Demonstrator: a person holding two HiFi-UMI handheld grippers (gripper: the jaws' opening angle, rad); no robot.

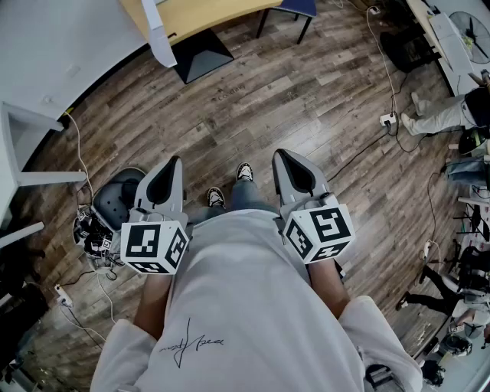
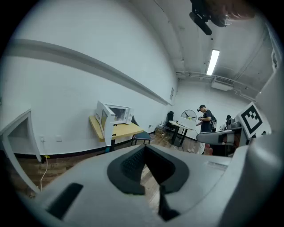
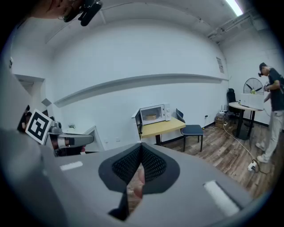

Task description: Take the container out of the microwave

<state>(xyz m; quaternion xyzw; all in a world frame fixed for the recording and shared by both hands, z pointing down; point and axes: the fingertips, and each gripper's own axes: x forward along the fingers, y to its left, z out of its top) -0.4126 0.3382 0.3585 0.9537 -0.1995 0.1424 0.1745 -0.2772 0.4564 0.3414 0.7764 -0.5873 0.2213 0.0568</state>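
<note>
Approach step. I had left gripper (image 2: pixel 144 149) and right gripper (image 3: pixel 141 149) both closed, empty. Container (image 3: pixel 151 117) sat inside the open microwave (image 3: pixel 160 112), well away. Next move: walk over, open jaws.

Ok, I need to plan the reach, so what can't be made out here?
- Container inside the microwave: right gripper view, too small to tell its shape.
- Microwave interior: left gripper view, too small and pale.
- Head view: table cut by top edge, microwave interior out of frame.
</note>
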